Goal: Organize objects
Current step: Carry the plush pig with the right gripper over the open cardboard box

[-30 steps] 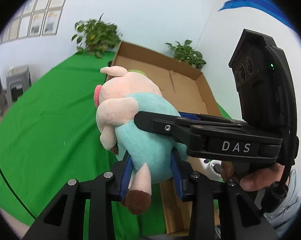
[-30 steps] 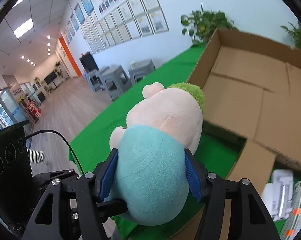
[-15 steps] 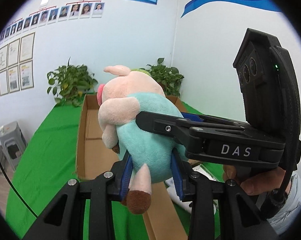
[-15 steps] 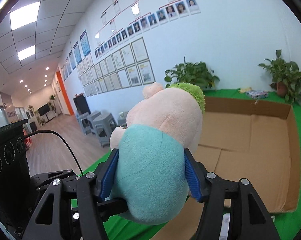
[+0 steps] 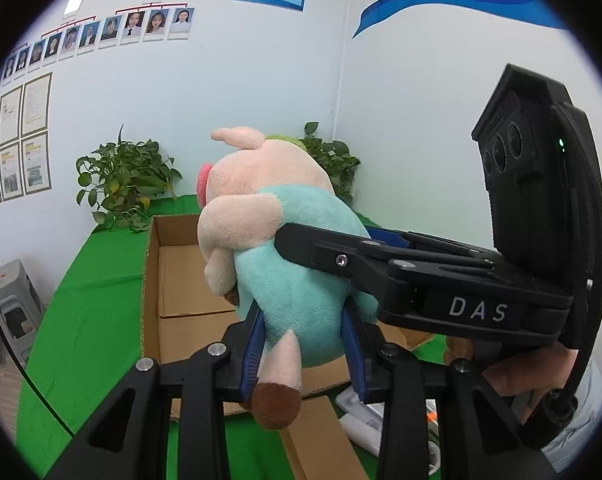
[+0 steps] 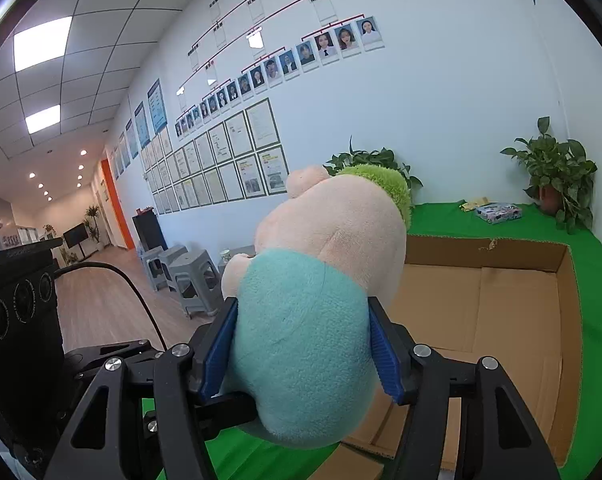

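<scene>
Both tongs, left (image 5: pixel 305 344) and right (image 6: pixel 301 344), clamp a plush pig (image 5: pixel 285 248) aloft above the open cardboard box (image 6: pixel 501 304). Uneven release could probably tumble it outside, onto the green bench (image 5: pixel 85 304).

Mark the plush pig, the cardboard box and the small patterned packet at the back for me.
plush pig (image 6: pixel 301 352): right wrist view, on its teal body.
cardboard box (image 6: pixel 513 312): right wrist view, on its bare floor.
patterned packet (image 6: pixel 498 213): right wrist view, on its top face.
</scene>
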The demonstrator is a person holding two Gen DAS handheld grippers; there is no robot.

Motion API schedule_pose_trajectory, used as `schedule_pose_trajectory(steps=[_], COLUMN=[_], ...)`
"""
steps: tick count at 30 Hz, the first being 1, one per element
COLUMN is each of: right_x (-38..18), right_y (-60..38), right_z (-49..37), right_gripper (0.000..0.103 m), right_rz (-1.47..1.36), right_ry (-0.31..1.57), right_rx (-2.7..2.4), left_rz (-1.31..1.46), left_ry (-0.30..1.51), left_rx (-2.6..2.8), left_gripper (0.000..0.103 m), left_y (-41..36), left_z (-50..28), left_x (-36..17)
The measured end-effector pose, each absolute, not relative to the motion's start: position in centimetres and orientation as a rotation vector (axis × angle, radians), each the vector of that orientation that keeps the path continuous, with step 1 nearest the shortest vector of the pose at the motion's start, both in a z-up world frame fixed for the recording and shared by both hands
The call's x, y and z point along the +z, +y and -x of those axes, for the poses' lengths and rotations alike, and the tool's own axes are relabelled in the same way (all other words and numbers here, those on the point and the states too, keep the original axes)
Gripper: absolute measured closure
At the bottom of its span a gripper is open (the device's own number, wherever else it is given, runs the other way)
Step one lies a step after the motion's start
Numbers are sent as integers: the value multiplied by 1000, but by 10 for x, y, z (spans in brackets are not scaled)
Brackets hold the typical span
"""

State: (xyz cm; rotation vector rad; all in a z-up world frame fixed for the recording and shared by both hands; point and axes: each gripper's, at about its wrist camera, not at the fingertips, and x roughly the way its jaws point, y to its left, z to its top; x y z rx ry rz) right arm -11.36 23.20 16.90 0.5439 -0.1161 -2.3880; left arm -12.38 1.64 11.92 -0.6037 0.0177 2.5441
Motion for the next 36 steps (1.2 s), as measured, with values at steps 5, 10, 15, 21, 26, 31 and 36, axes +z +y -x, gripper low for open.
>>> schedule_pose_trajectory(steps=[5,10,15,21,26,31,36], right_x=[161,152,144,131,114,100,88], right_y=[184,160,137,113,102,95,89], right_z=[157,180,208,234,246,258,268], right_gripper=[44,44,44,45,45,45,45], right_rz=[-579,-600,-643,-679,-706,-729,-741], right_ry=[-93,-90,-88,-80,-85,-90,-92], right_rx=[-2376,-2372,-2374,-2360,-2346,-2351,-2344], left_rz=[638,665,708,733,739,746,748], left_ry=[8,12,-21,-62,-76,-86,-89], left_rx=[2556,2566,2545,2528,2528,2504,2497], left_gripper=[68,68,68,68,68,68,68], left_y=[3,-12,-25,-38,-51,-55,-57], left_z=[149,166,185,187,192,200,204], left_x=[114,106,93,84,74,62,56])
